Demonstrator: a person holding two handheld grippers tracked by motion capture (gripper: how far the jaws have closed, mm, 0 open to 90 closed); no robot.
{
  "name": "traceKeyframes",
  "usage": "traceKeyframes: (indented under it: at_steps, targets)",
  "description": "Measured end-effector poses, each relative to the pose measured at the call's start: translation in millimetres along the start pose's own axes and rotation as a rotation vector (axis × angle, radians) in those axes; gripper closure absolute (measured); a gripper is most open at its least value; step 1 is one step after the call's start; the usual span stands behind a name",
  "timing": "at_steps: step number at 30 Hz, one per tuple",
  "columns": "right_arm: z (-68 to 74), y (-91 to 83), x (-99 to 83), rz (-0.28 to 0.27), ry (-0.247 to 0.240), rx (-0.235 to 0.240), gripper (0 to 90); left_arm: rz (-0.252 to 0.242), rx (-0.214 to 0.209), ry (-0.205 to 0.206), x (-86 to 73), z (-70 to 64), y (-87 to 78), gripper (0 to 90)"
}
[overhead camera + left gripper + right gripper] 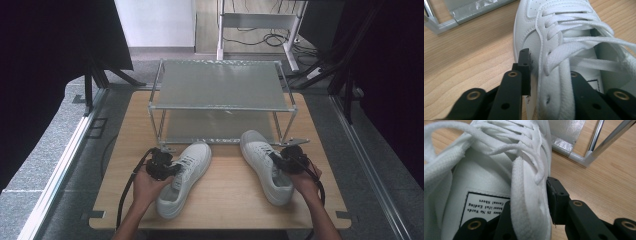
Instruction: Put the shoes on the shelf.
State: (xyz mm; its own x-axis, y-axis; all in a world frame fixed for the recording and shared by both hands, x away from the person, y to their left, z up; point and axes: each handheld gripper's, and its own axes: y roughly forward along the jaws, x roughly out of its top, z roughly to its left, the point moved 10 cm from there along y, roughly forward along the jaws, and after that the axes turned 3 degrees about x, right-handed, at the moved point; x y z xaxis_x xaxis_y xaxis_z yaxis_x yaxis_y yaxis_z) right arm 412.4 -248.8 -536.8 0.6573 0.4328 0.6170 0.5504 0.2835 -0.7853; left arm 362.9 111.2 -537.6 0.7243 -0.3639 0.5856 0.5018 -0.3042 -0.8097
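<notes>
Two white lace-up sneakers lie on the wooden table [227, 200] in front of a metal rack. My left gripper [174, 168] is shut on the side wall of the left sneaker [192, 159]. In the left gripper view the sneaker [554, 32] has its eyelet flap between the jaws, one jaw outside and one inside the opening, at the left gripper [549, 67]. My right gripper [277, 159] is shut on the right sneaker [256, 146] in the same way. In the right gripper view that sneaker [499, 170] is pinched at the collar by the right gripper [531, 195], with the inner jaw mostly hidden.
A two-shelf metal rack [220, 85] stands at the back of the table, its lower shelf just beyond the sneakers' toes. Its frame shows close by as a rack corner [439, 25] and a rack leg [584, 158]. Black frames and cables surround the table.
</notes>
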Motion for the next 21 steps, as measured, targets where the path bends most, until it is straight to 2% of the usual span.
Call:
traceKeyframes:
  at_steps: [7, 13, 21]
  targets:
    - [-3.9, 0.5, -1.3, 0.01, 0.013, -0.003, 84.6, -0.04, -0.028, -0.053, -2.0, 6.4, -1.1, 82.6]
    - [-6.2, 0.4, -1.7, -0.003, 0.046, 0.032, 85.5, -0.047, -0.051, -0.074, -2.3, 7.7, -1.4, 83.3]
    - [-9.2, 0.3, -2.3, -0.022, 0.077, 0.073, 86.0, -0.081, -0.115, -0.155, -3.8, 15.6, -3.1, 84.1]
